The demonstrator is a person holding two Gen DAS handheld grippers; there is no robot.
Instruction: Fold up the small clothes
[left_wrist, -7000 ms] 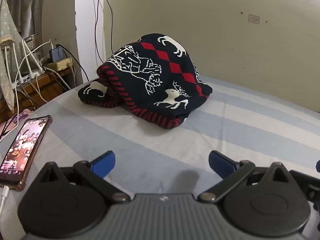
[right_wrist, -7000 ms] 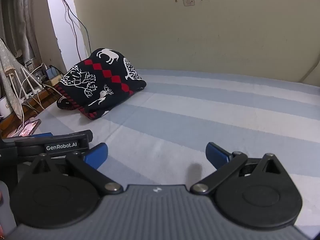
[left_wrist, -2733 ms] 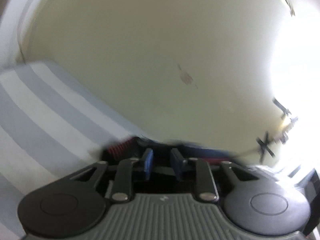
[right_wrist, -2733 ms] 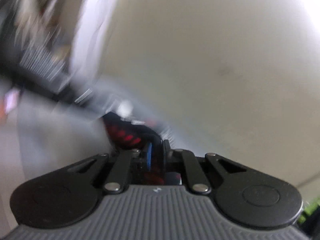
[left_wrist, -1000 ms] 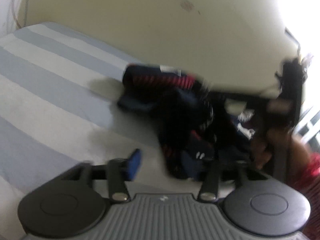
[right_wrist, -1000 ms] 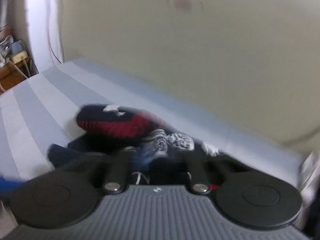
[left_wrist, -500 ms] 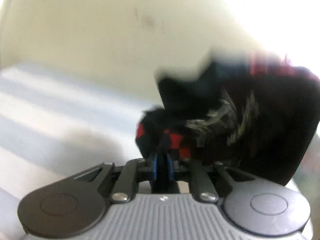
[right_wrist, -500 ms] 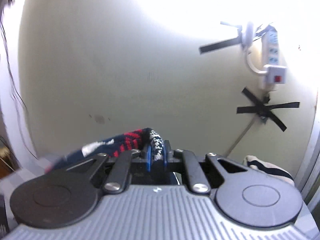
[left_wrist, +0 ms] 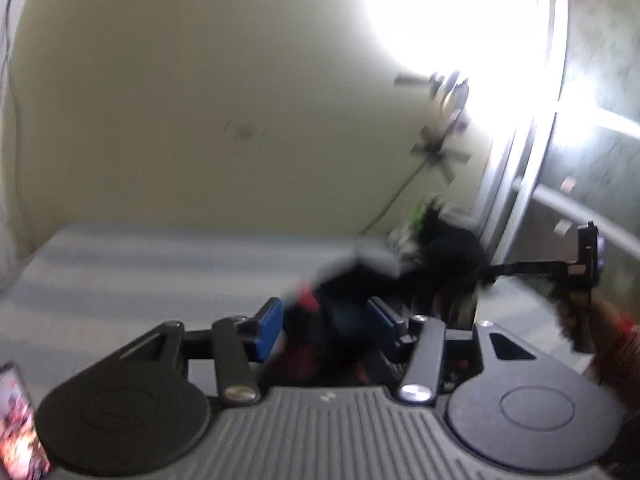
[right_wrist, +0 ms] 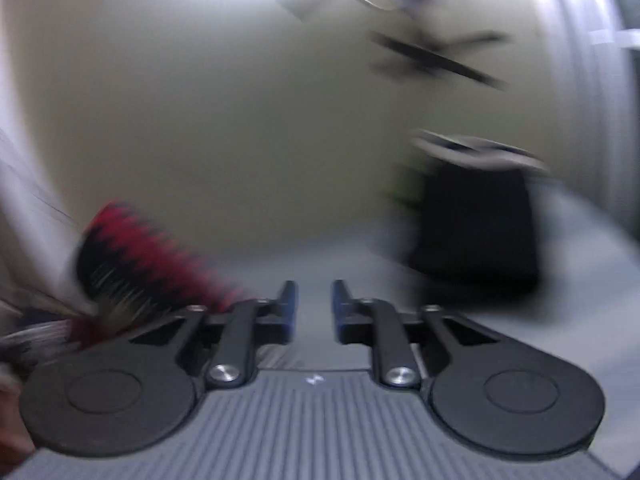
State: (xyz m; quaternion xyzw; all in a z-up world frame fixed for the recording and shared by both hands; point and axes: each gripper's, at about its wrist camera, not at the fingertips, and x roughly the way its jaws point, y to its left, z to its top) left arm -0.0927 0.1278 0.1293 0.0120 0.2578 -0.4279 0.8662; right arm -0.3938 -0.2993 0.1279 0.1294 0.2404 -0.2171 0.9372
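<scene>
The small dark sweater with red and white pattern [left_wrist: 328, 320] lies bunched on the striped bed [left_wrist: 140, 268], blurred by motion. My left gripper [left_wrist: 324, 324] is open, its blue pads either side of the bunched cloth, not closed on it. In the right wrist view my right gripper [right_wrist: 314, 304] is open a little and empty; the sweater's red-and-black ribbed edge [right_wrist: 144, 248] is to its left, blurred. The other gripper's frame [left_wrist: 576, 268] shows at the right of the left wrist view.
A phone with a lit screen [left_wrist: 16, 424] lies at the bed's left edge. A dark bag or bin [right_wrist: 476, 224] stands by the wall at the right. A beige wall [left_wrist: 200, 100] runs behind the bed. A bright window glares at upper right.
Both grippers were shut on the lifted sweater half a second ago. Now both have opened, the sweater has dropped onto the bed, and both views have swung downward.
</scene>
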